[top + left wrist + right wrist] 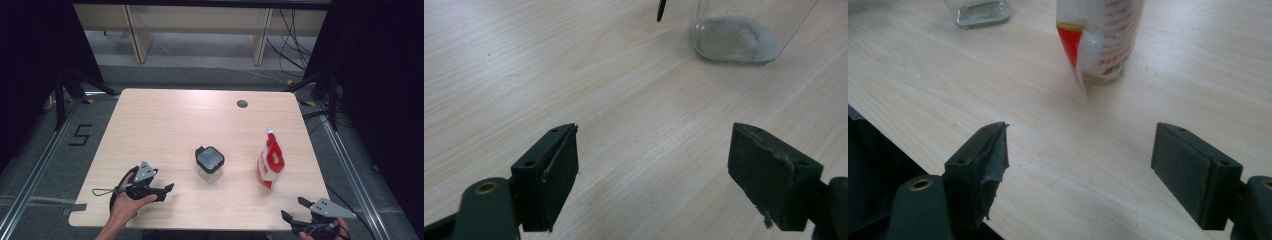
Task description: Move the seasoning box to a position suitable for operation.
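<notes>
You held the left gripper (169, 188) wide open facing the jar (209, 163) mid-frame, the right gripper (294, 209) open at lower right toward the pouch (270, 161), both empty, probably staged for pickup off the worktop (165, 125).

We see a surface (165, 120) of pale matt wood grain, a clear glossy glass jar (209, 165) with a dark lid, a shiny plastic pouch (270, 162), and matt black tongs (654, 165) with rough, frayed pads.
</notes>
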The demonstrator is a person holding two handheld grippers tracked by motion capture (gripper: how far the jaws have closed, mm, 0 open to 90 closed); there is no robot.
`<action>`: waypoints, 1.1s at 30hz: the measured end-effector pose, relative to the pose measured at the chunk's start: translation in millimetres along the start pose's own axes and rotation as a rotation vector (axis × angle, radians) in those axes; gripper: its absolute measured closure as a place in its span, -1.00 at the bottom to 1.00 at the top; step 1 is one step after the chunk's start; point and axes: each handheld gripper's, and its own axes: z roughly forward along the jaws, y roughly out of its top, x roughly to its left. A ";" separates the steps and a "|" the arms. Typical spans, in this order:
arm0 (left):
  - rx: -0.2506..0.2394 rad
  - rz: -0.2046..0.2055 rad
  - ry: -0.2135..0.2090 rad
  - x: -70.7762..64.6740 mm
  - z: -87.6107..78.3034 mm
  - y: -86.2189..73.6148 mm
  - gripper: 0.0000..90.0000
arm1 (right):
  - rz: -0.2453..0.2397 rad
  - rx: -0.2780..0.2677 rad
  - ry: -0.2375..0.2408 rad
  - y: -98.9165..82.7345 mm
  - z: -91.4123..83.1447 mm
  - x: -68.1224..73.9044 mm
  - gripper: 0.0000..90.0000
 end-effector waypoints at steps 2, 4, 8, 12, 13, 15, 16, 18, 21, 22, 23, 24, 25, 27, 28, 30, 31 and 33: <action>-0.001 -0.012 0.006 -0.5 3.1 -0.3 -0.56 | 0.008 0.006 0.015 0.1 0.6 1.3 -0.47; 0.002 -0.003 0.006 0.3 4.4 0.6 -0.57 | 0.030 0.009 0.009 -0.1 0.5 3.5 -0.47; 0.005 0.000 0.003 1.1 7.0 4.0 -0.58 | 0.000 0.005 0.012 0.0 0.2 0.6 -0.44; -0.003 -0.016 0.000 1.5 11.4 8.5 -0.58 | -0.021 -0.003 0.005 0.8 1.2 0.6 -0.44; -0.014 -0.023 -0.002 1.6 12.5 9.7 -0.58 | -0.019 -0.003 -0.002 0.9 0.5 0.9 -0.44; -0.015 -0.018 -0.005 2.5 12.4 11.6 -0.56 | -0.012 0.002 0.004 0.8 1.2 1.3 -0.44; -0.022 -0.029 -0.005 2.1 12.9 13.7 -0.56 | -0.024 -0.007 -0.007 0.9 1.3 0.7 -0.44; -0.048 -0.022 -0.020 4.0 15.5 18.6 -0.50 | -0.025 -0.006 -0.001 1.0 1.3 0.5 -0.44; -0.061 -0.012 -0.035 6.7 20.7 28.7 -0.34 | 0.004 0.000 0.005 0.8 2.0 3.5 -0.43; -0.089 -0.004 -0.045 6.8 27.2 35.7 -0.29 | 0.002 0.000 0.004 0.8 2.2 3.6 -0.43; -0.089 -0.004 -0.045 6.8 27.2 35.7 -0.26 | 0.002 0.000 0.004 0.8 2.2 3.6 -0.43; -0.103 0.002 -0.057 7.2 33.5 41.6 -0.22 | -0.022 -0.006 0.004 1.0 3.0 1.4 -0.43; -0.103 0.002 -0.057 7.2 33.5 41.6 -0.15 | -0.022 -0.006 0.004 1.0 3.0 1.4 -0.43; -0.112 0.017 -0.070 7.7 40.6 46.3 -0.07 | -0.015 -0.004 0.007 1.0 2.7 1.4 -0.43; -0.106 0.037 -0.065 8.2 46.7 50.0 0.00 | 0.017 0.006 0.006 0.5 1.6 3.4 -0.42; -0.095 0.070 -0.066 11.0 52.4 53.2 0.06 | -0.019 -0.008 0.008 0.5 2.5 0.2 -0.42; -0.092 0.060 -0.070 11.8 55.2 54.7 0.08 | -0.005 0.001 0.012 0.4 2.1 0.9 -0.42; -0.088 0.072 -0.077 14.8 56.7 57.2 0.14 | -0.007 0.006 0.008 0.4 1.7 0.4 -0.42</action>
